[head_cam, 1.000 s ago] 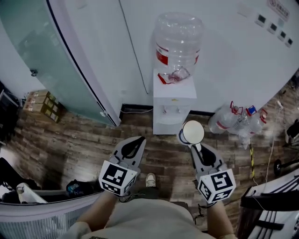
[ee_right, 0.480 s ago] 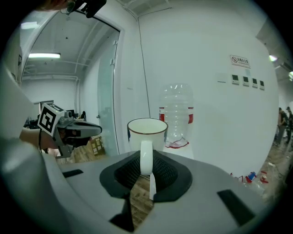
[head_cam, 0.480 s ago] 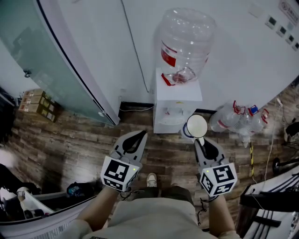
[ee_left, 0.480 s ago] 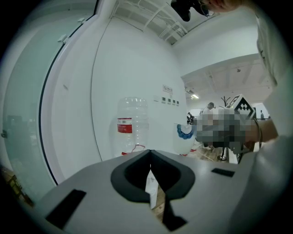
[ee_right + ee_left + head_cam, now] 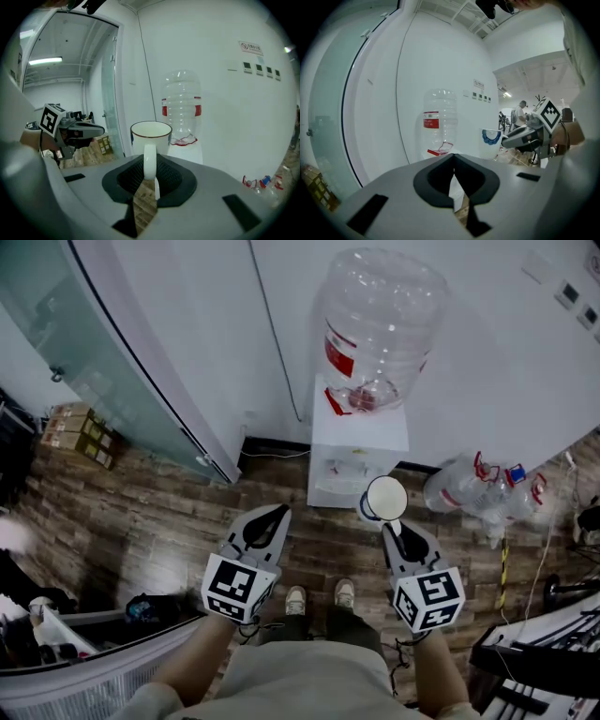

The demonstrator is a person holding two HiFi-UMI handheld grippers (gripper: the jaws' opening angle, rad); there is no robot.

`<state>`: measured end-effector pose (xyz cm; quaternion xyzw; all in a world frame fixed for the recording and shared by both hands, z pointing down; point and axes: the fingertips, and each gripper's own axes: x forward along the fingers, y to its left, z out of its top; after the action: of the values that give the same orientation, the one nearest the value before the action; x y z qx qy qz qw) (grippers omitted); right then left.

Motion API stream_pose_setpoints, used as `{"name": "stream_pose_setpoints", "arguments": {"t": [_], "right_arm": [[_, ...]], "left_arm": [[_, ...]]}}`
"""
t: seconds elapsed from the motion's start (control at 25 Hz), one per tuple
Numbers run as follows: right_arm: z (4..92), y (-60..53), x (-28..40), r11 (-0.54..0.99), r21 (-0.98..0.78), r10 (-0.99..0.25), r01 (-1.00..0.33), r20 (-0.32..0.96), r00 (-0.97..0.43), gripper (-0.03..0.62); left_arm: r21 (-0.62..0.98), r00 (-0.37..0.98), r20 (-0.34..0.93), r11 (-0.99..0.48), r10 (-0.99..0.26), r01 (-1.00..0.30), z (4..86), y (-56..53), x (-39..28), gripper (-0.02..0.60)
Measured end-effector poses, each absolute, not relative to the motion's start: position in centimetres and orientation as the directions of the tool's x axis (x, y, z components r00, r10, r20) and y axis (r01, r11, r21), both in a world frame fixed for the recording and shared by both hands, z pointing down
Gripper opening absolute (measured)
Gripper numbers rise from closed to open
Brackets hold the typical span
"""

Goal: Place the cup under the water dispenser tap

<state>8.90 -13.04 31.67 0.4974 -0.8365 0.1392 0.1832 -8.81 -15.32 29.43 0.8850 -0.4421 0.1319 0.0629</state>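
Right gripper (image 5: pixel 394 527) clamped on handle of cup (image 5: pixel 386 498), upright just short of dispenser (image 5: pixel 358 442); left gripper (image 5: pixel 270 517) closed, empty. Best kept level, eased in low, centred before release.

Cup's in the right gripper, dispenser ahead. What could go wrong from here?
The right gripper pinches the cup only by its handle, so it may swivel or slip when set down. The tap recess of the water dispenser looks low; the rim could knock it. Bottles lie on the floor at its right, where a foot could catch them.
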Motion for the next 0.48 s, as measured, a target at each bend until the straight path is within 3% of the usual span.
{"name": "stream_pose_setpoints", "arguments": {"t": [0.48], "right_arm": [[43.0, -20.1, 10.5, 0.603, -0.063, -0.64, -0.795, 0.556, -0.53, 0.066]], "left_arm": [[0.051, 0.467, 0.322, -0.478, -0.823, -0.877, 37.2, -21.5, -6.3, 0.006]]}}
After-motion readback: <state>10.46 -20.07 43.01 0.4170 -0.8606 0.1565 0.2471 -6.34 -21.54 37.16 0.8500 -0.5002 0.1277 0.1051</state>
